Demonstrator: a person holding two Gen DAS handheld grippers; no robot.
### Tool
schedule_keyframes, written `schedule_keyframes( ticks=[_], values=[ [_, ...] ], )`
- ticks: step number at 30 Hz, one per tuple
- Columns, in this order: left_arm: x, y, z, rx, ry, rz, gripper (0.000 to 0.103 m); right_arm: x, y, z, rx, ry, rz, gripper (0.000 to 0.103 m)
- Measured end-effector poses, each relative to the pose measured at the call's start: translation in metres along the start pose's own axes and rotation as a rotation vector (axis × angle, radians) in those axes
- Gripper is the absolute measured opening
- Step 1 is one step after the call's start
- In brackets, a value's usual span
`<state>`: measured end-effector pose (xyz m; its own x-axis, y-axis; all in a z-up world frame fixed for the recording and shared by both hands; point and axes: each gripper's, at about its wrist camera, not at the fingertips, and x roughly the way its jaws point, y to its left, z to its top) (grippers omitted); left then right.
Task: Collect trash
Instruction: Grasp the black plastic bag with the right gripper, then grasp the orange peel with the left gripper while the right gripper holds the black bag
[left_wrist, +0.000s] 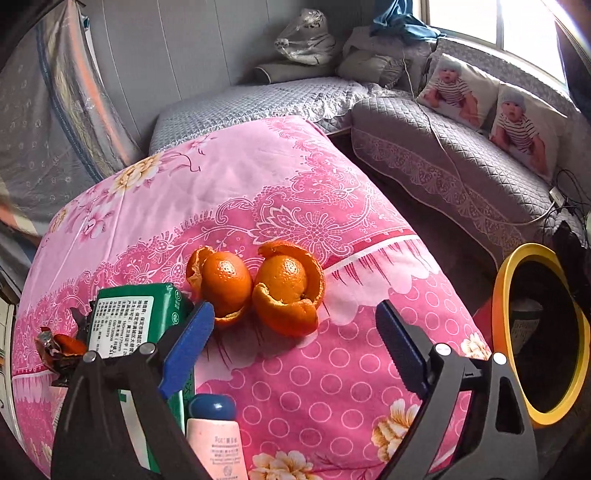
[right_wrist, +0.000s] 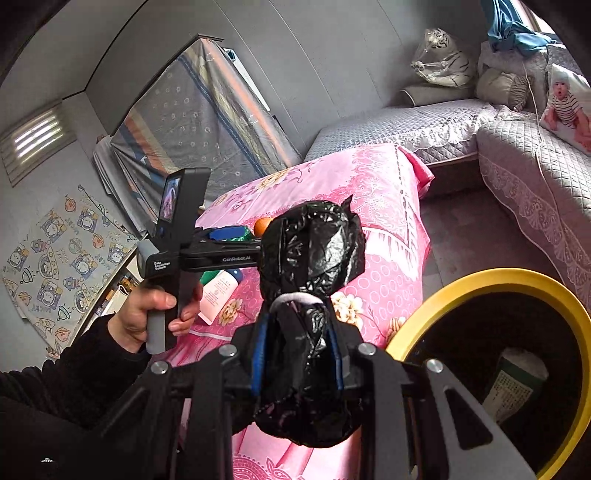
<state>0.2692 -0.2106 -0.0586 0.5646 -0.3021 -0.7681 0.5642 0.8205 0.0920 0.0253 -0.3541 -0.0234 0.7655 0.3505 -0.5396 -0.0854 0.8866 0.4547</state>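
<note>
Two clumps of orange peel (left_wrist: 255, 284) lie on the pink floral cloth (left_wrist: 258, 177) of the table. My left gripper (left_wrist: 295, 328) is open, just in front of the peels, with nothing between its blue pads. A crumpled orange wrapper (left_wrist: 57, 347) lies at the left by a green tissue pack (left_wrist: 144, 317). My right gripper (right_wrist: 297, 350) is shut on a crumpled black plastic bag (right_wrist: 310, 251) and holds it above the table's edge, left of the yellow-rimmed bin (right_wrist: 491, 280). The bin also shows in the left wrist view (left_wrist: 506, 273).
A pink tube with a blue cap (left_wrist: 216, 439) lies near the table's front. A green pack (right_wrist: 517, 384) lies inside the bin. A grey quilted sofa (left_wrist: 443, 155) with baby-print pillows stands behind and to the right. The left gripper's handle and hand (right_wrist: 162, 295) show over the table.
</note>
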Motion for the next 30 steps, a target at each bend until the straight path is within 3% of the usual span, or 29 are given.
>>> schedule_keyframes(
  ticks=[2,7,13,15,16,18,23,30],
  values=[
    [0.011,0.003,0.003,-0.019,0.024,-0.004,0.073,-0.001,0.0,0.001,0.006,-0.003,0.001,0.025],
    [0.028,0.003,0.007,-0.02,0.053,0.014,0.07,-0.001,-0.001,0.0,0.016,-0.002,0.001,0.025],
    [0.047,0.006,0.01,-0.013,0.093,0.04,0.059,0.0,-0.005,0.002,0.03,-0.003,0.003,0.025],
    [0.054,0.012,0.011,-0.033,0.108,0.024,0.047,-0.002,-0.002,0.002,0.03,-0.006,0.004,0.025],
    [0.054,0.015,0.012,-0.045,0.105,0.016,0.046,-0.003,-0.001,0.002,0.031,-0.009,0.005,0.025],
    [0.051,0.016,0.013,-0.047,0.089,0.02,0.039,-0.003,0.0,0.002,0.028,-0.012,0.004,0.025],
    [0.034,0.021,0.012,-0.101,0.055,-0.027,0.034,-0.003,0.004,0.005,0.02,-0.009,0.0,0.025],
    [-0.042,0.024,-0.001,-0.158,-0.103,-0.054,0.034,0.002,0.018,0.006,-0.013,0.012,-0.007,0.025]
  ],
)
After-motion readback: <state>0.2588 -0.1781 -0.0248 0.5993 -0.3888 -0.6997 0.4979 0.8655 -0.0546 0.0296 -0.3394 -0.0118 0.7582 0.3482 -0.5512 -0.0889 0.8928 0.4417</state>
